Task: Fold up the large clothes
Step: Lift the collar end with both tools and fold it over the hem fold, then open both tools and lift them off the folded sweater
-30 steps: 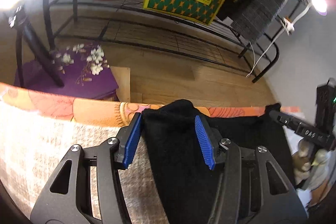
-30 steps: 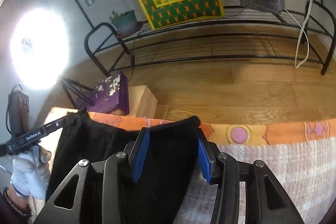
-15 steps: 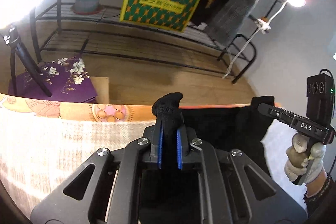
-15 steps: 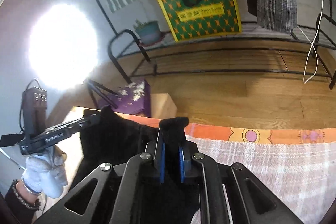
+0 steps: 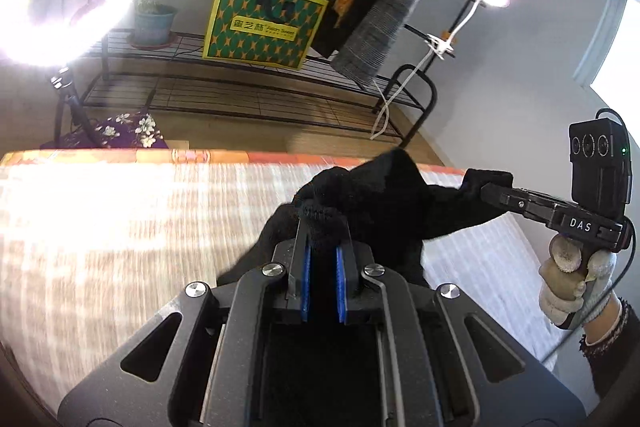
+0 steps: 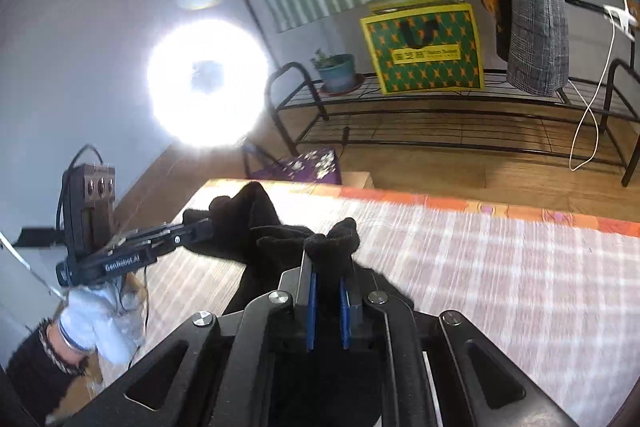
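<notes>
A black knit garment [image 5: 376, 203] hangs lifted above the checked cloth-covered table [image 5: 120, 227]. My left gripper [image 5: 322, 239] is shut on one bunched edge of it, blue pads pressing the fabric. In the right wrist view my right gripper [image 6: 328, 267] is shut on another bunched edge of the black garment [image 6: 256, 223]. Each view shows the other gripper at the side: the right one [image 5: 492, 189] clamps the cloth at the right, the left one [image 6: 204, 227] at the left. The garment sags between the two grips.
The table cloth has an orange patterned border [image 6: 480, 205] at its far edge. Beyond it stand a black wire rack [image 5: 256, 99] with a yellow-green box [image 5: 260, 23] and a potted plant [image 5: 154, 23]. A bright ring light [image 6: 206, 83] glares at the left. Clothes hang above the rack.
Both grippers went from open around the garment's far edge to shut on it, then rose and drew back toward me, lifting the black cloth off the table.
</notes>
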`<state>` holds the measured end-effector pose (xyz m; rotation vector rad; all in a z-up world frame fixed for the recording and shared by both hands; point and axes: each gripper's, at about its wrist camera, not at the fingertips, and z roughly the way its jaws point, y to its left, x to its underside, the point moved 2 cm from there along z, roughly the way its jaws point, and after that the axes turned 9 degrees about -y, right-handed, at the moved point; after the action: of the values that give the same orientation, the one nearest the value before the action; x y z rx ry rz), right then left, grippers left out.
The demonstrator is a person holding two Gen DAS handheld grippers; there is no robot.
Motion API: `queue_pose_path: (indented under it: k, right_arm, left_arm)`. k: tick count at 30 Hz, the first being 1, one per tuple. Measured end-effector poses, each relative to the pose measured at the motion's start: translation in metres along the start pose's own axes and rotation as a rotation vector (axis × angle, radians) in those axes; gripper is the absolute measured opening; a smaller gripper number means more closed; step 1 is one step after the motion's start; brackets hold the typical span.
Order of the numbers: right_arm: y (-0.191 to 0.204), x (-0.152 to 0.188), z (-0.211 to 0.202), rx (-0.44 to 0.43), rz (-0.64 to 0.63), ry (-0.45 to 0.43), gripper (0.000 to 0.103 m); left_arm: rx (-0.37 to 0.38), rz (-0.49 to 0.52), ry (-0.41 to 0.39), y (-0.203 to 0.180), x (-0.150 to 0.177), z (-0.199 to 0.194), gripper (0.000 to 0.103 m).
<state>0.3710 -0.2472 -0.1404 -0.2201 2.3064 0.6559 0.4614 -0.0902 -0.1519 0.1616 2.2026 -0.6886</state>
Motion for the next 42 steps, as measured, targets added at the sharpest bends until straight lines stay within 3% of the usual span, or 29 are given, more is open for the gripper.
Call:
queue_pose_path:
  k: [9, 16, 21, 25, 31, 42]
  right_arm:
    - [0.044, 0.09, -0.075, -0.031, 0.027, 0.046, 0.006]
    - [0.066, 0.173, -0.089, 0.023, -0.053, 0.161, 0.005]
    - [0.069, 0.193, -0.101, 0.073, -0.104, 0.182, 0.005]
    - [0.065, 0.195, -0.111, 0.086, -0.103, 0.172, 0.007]
    - [0.068, 0.194, -0.147, 0.083, -0.08, 0.104, 0.027]
    - [0.098, 0.166, -0.258, 0.045, -0.054, -0.148, 0.028]
  left_arm:
    - [0.007, 0.049, 0.056, -0.032, 0.082, -0.077, 0.007]
    - [-0.042, 0.112, 0.133, -0.036, 0.153, -0.099, 0.007]
    - [-0.071, 0.143, 0.163, -0.035, 0.18, -0.109, 0.007]
    - [-0.062, 0.145, 0.172, -0.036, 0.183, -0.12, 0.008]
    - [-0.029, 0.078, 0.123, -0.033, 0.172, -0.154, 0.016]
    - [0.007, 0.014, -0.065, -0.054, 0.132, -0.264, 0.016]
